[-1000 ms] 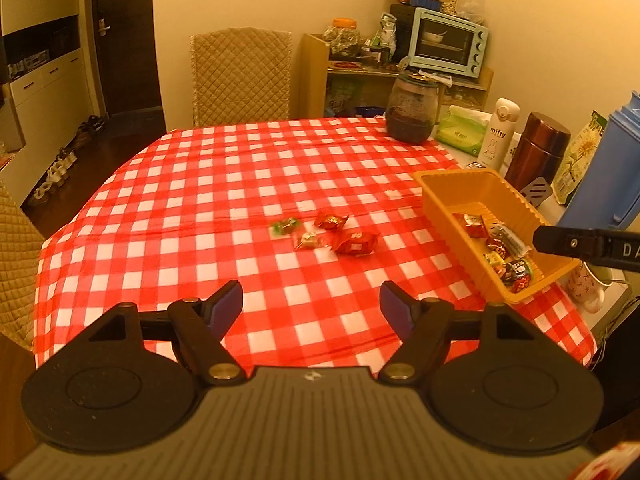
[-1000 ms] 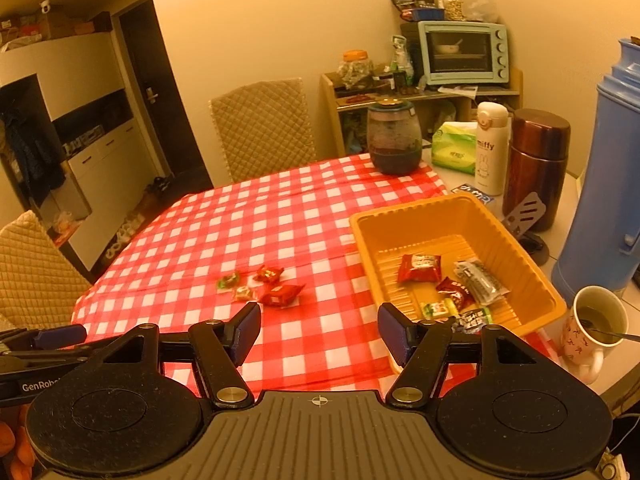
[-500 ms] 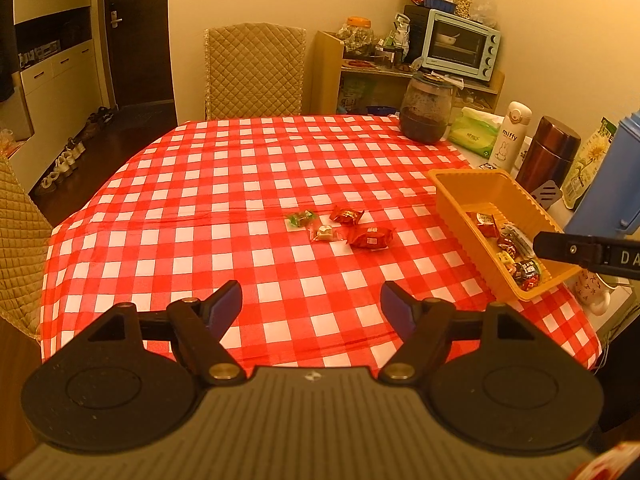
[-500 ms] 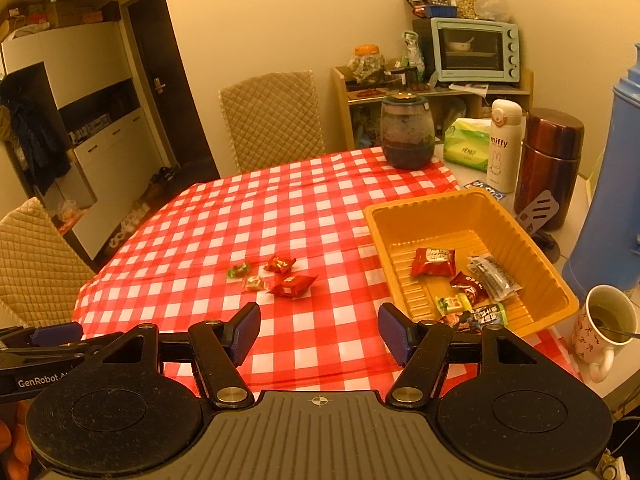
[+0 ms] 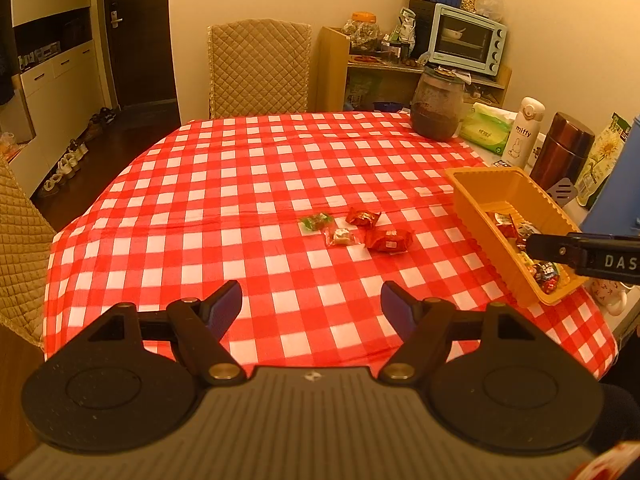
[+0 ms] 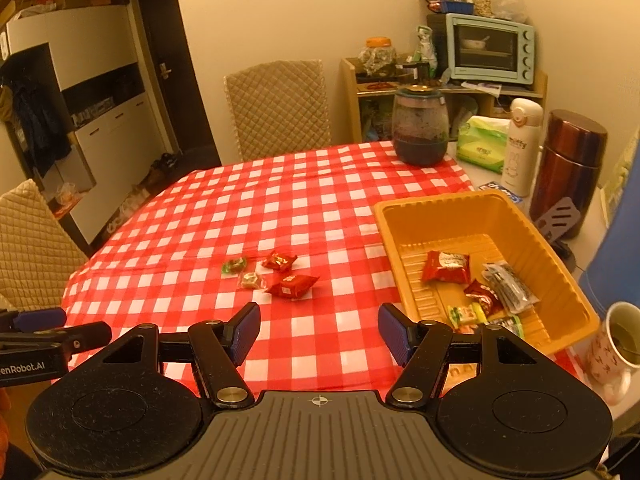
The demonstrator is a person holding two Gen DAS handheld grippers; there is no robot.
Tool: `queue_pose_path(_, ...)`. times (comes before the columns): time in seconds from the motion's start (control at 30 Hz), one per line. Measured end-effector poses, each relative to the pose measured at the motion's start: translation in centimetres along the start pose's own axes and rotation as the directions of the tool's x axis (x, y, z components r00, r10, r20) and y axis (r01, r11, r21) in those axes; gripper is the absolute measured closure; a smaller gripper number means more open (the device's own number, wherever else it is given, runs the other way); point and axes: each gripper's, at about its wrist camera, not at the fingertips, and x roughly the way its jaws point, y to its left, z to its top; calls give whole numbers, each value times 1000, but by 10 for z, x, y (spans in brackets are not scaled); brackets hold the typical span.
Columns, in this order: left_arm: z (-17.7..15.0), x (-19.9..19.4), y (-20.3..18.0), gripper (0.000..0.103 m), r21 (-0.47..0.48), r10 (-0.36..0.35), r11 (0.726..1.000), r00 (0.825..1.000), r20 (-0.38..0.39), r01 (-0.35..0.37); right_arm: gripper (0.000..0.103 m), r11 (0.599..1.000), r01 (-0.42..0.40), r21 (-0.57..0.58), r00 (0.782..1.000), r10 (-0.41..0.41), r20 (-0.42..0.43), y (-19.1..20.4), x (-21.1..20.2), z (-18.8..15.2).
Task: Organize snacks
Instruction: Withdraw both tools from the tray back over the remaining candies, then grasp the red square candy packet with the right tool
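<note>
Several wrapped snacks lie loose mid-table on the red checked cloth: a green candy [image 5: 316,222], a pale candy [image 5: 341,236], a small red pack [image 5: 363,217] and a larger red pack [image 5: 389,240]; they also show in the right wrist view, the larger red pack [image 6: 291,285] nearest. An orange tray [image 6: 424,216] at the right holds several snacks, also in the left wrist view [image 5: 476,220]. My left gripper [image 5: 311,308] is open and empty above the near table edge. My right gripper [image 6: 319,330] is open and empty, near the tray's left side.
A dark glass jar [image 6: 419,126], tissue pack [image 6: 482,142], white bottle [image 6: 522,146], brown flask [image 6: 570,172], blue jug [image 6: 618,248] and a mug [image 6: 614,344] stand along the right. Quilted chairs stand at the far side [image 5: 259,68] and left [image 6: 30,240].
Both grippers have drawn back and risen a little, so the table and tray look slightly farther away. The snacks have not moved. Both stay open.
</note>
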Motion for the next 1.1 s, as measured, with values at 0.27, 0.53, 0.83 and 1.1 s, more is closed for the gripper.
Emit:
queue_pose_path(0.27,11,40,15,29,27,1,1000,1000,-15,-1,38,998,-25,-60,999,23,-33,10,50,6)
queue_pose_path(0.53,19,94,31,29,55,-13,998,999,-38,15,38,990,-55,-126,996,46,-75,14,116,5)
queue_pose_path(0.83,17,143,45,29,63,-27,998,998,-51,30,38,961,-67,-269,994,40,-104,17,185,0)
queue_pose_path(1.1,14,165,46,29,51,-73,996,995,-65,77,38,890,-114,-441,991,73,-109,27,221,-3)
